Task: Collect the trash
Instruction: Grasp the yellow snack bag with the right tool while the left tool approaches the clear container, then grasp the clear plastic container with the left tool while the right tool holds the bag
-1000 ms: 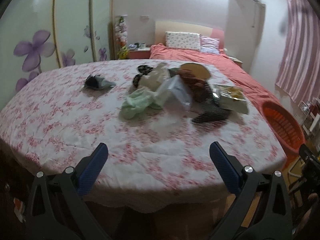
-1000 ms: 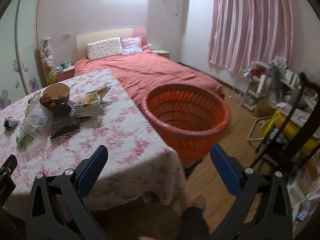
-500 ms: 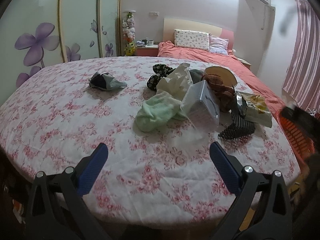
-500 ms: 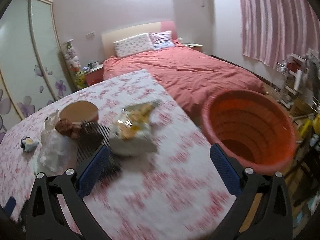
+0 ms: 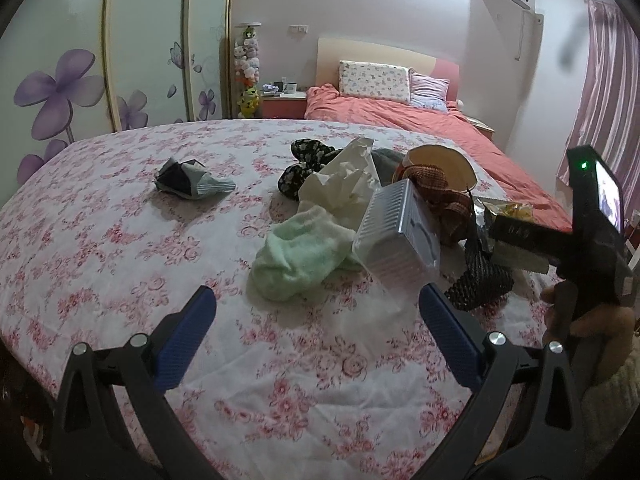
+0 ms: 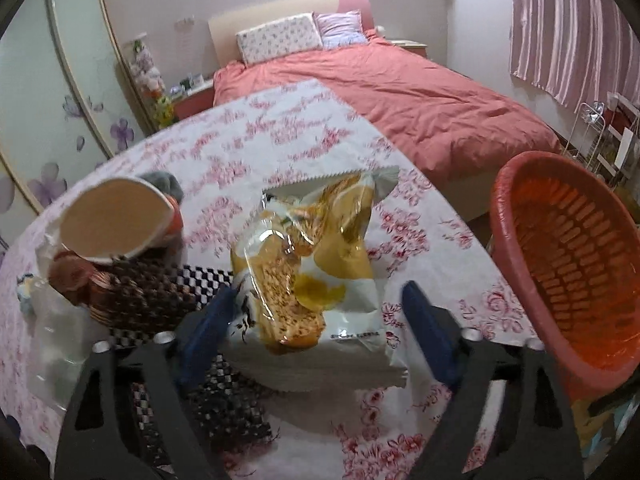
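Between right tool (image 6: 316, 312) fingers, snack bag (image 6: 316, 264), left view mostly hidden

Home bedroom: made bed (image 5: 394, 118), pillows (image 5: 374, 81), floral wardrobe doors (image 5: 80, 64), pink curtain (image 6: 572, 28).

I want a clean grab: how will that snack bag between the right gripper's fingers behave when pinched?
The snack bag looks like thin, glossy, crinkled film, so it will probably crumple and may slip. It looks puffy, likely light. The right gripper is open around it.
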`<state>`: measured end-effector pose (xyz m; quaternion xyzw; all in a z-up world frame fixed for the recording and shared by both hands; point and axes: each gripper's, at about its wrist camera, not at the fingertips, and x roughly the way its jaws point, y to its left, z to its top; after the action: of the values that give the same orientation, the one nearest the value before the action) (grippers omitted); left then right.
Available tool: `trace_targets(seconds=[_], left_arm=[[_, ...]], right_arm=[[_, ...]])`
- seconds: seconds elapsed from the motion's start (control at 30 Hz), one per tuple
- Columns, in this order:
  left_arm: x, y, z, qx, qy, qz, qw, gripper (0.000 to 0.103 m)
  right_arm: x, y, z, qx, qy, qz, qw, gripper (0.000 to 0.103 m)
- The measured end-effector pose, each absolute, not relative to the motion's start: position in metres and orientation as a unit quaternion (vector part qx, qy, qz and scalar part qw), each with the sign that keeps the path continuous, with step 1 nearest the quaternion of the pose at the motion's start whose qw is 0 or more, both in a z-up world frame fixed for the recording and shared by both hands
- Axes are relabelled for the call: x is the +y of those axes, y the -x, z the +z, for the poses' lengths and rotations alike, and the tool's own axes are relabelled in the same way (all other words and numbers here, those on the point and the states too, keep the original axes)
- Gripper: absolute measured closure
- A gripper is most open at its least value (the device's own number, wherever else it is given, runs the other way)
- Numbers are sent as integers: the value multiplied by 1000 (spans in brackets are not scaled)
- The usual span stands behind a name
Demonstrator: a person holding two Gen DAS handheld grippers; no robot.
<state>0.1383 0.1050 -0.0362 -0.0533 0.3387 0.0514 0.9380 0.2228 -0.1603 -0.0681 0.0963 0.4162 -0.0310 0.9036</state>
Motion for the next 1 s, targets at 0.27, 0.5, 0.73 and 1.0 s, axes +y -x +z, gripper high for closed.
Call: trace_targets(seconds=[0.27,0.5,0.73,1.0], left_arm=[[100,-150,-41,347,54,45,935,4],[87,-156,-36,339,39,43,939,4],[68,-168,-38,338,2,49,940,4],[63,-185,-44,348,-10,56,936,4]], right_arm=[[-172,-216,-64,410,-119,-19,904,38],[-185,-209,-61,399,-120,-28,909,40],[-199,-196,-62,392,-105,-39,913,42],[-212,-186,-64,391,-107,-45,913,42]])
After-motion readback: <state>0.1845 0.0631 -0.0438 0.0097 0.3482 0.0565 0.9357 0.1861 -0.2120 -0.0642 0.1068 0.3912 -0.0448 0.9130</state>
